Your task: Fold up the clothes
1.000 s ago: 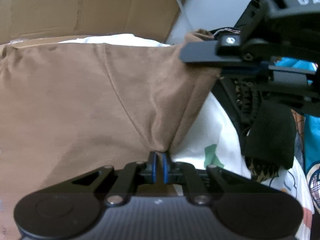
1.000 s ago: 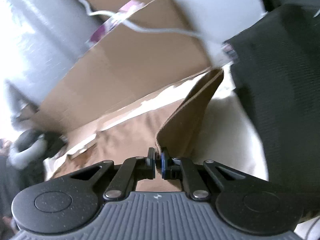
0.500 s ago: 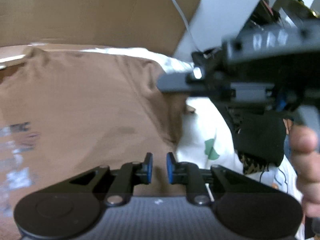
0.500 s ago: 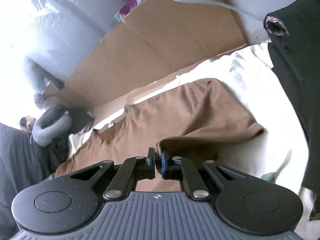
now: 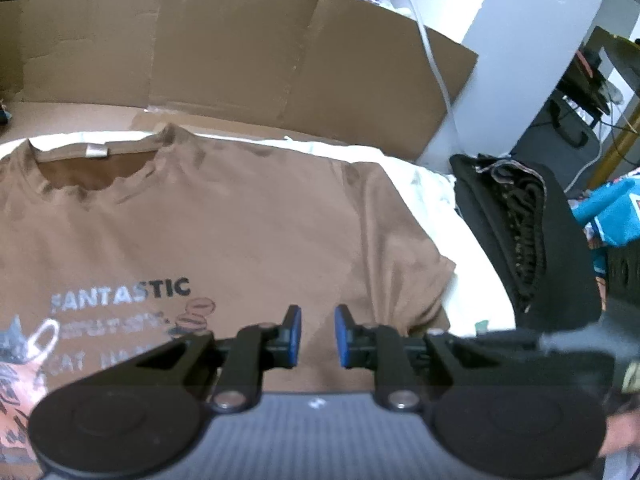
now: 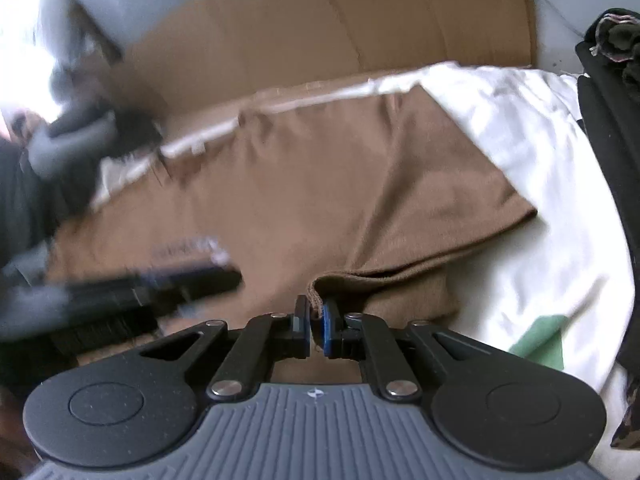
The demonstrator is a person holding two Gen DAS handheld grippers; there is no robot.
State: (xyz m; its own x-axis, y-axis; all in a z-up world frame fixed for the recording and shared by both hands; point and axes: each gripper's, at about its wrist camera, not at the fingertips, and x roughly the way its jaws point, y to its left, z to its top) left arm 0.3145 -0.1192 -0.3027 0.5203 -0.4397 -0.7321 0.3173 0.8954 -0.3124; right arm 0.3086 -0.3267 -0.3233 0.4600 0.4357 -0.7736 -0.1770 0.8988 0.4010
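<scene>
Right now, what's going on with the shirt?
A person with two handheld grippers is laying a brown T-shirt flat, print side up, on a white sheet. The left gripper is open above the shirt, nothing between its pads. The right gripper pinches the sleeve hem, its jaws just starting to open. No fold made yet.
</scene>
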